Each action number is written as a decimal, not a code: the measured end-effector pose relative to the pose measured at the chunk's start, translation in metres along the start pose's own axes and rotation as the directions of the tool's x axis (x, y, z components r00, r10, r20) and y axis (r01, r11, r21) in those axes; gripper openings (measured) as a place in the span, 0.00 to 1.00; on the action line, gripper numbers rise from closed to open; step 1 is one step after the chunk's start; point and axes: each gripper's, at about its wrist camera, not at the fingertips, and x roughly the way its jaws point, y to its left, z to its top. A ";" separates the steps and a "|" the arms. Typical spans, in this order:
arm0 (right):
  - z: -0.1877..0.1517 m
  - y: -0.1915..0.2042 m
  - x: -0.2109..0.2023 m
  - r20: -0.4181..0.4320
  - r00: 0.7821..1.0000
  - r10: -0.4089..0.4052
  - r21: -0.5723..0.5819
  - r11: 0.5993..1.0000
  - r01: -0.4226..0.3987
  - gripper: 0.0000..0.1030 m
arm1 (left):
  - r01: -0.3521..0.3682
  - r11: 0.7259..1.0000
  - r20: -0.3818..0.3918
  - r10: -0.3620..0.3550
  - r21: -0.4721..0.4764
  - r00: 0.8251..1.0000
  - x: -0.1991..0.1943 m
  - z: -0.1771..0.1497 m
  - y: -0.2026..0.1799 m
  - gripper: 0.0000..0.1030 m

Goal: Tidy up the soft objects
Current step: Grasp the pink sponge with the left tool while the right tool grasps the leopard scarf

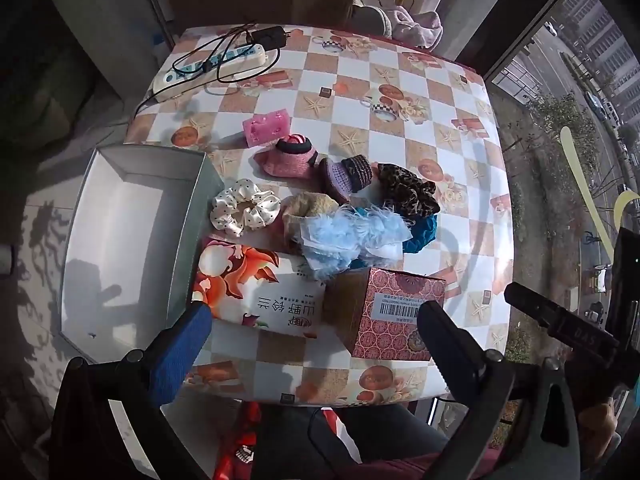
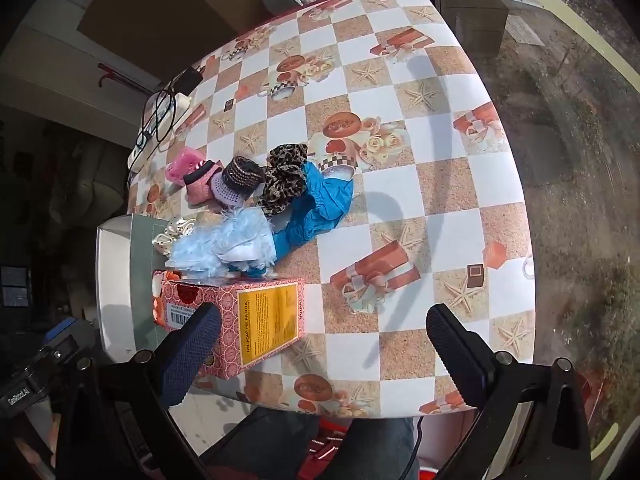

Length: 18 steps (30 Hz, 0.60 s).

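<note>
Teal scrunchie (image 1: 420, 232) mostly under fluffy blue one (image 1: 352, 236)

1. White polka-dot scrunchie (image 1: 245, 207): flat, just beside the empty grey box (image 1: 120, 240).
2. Pale blue fluffy item (image 1: 352, 236): overlapping the teal scrunchie (image 2: 320, 204).
3. Leopard-print scrunchie (image 1: 408, 190): on the teal one.
4. Two small knitted hats, pink (image 1: 286, 160) and purple (image 1: 346, 176): touching.

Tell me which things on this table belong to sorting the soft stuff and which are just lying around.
Part of the job:
white dotted scrunchie
fluffy light-blue piece
teal scrunchie
leopard scrunchie
pink knitted hat
purple knitted hat
empty white box

Just lying about:
power strip
red patterned carton
flowered tissue pack
</note>
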 end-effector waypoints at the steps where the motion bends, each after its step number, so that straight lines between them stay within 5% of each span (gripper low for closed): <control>1: 0.002 0.002 0.004 0.003 1.000 -0.009 0.012 1.000 0.009 1.00 | 0.005 1.000 -0.003 -0.005 -0.003 1.000 0.004 0.008 0.006 1.00; 9: 0.014 0.012 0.031 -0.050 0.995 -0.089 0.079 0.993 0.093 1.00 | 0.003 1.000 -0.052 -0.002 0.024 0.999 0.055 0.072 0.041 1.00; 18: 0.025 0.028 0.058 -0.134 0.977 -0.166 0.067 0.982 0.176 1.00 | -0.001 0.991 -0.122 -0.015 -0.130 0.992 0.136 0.163 0.065 1.00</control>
